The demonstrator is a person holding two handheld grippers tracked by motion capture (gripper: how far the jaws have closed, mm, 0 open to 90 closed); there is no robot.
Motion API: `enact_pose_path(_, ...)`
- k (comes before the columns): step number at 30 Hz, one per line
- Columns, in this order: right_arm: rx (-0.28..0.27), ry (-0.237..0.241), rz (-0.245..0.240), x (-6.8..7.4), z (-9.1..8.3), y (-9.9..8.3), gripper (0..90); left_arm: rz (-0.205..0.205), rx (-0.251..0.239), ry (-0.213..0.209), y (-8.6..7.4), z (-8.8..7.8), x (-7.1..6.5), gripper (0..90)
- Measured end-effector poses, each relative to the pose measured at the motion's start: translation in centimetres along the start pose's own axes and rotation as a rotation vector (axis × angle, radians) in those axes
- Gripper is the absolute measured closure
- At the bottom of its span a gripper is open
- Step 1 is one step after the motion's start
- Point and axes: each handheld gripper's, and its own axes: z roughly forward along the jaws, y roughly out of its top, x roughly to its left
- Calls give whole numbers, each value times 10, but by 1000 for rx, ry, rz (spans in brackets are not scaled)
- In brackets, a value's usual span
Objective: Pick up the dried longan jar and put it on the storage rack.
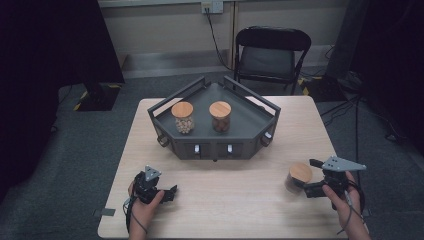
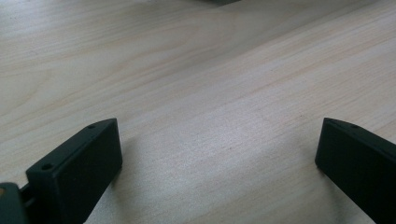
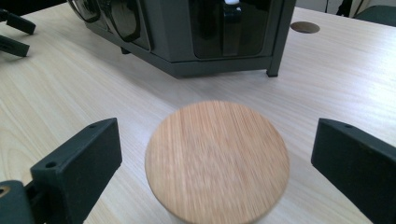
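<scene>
Bamboo-lidded jar (image 1: pixel 299 176) stands upright on the table (image 1: pixel 225 200), front right, well apart from the dark rack (image 1: pixel 215 120) w/ two similar jars (image 1: pixel 183 118) (image 1: pixel 220 116) on it. Your right gripper (image 1: pixel 311 176) is spread wide around the jar, one jaw each side, neither touching it as seen in the right gripper view, where the lid (image 3: pixel 217 158) sits between them, slightly nearer the left one. Risk: jaws look level w/ the lid, so closing now could catch just the lid and leave the glass behind or tip it; uneven contact may shove the jar sideways. Drop lower, centre up first. Jar is short, round, clear-sided, dark contents, flat pale wood top. Your left gripper (image 1: pixel 170 192) rests on the table front left, jaws apart, nothing in them.
</scene>
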Motion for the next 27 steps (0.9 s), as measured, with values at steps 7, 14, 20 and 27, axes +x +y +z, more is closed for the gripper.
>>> enact_pose_path(7,14,-2,-2,0,-2,-8,9,0,0,0,0,0,0,2)
enact_pose_path(14,46,-9,-11,2,1,-13,9,0,0,0,0,0,0,2)
enact_pose_path(20,61,-10,-13,2,3,-18,10,0,0,0,0,0,0,2)
enact_pose_path(27,83,-23,-14,3,4,-22,11,0,0,0,0,0,0,2)
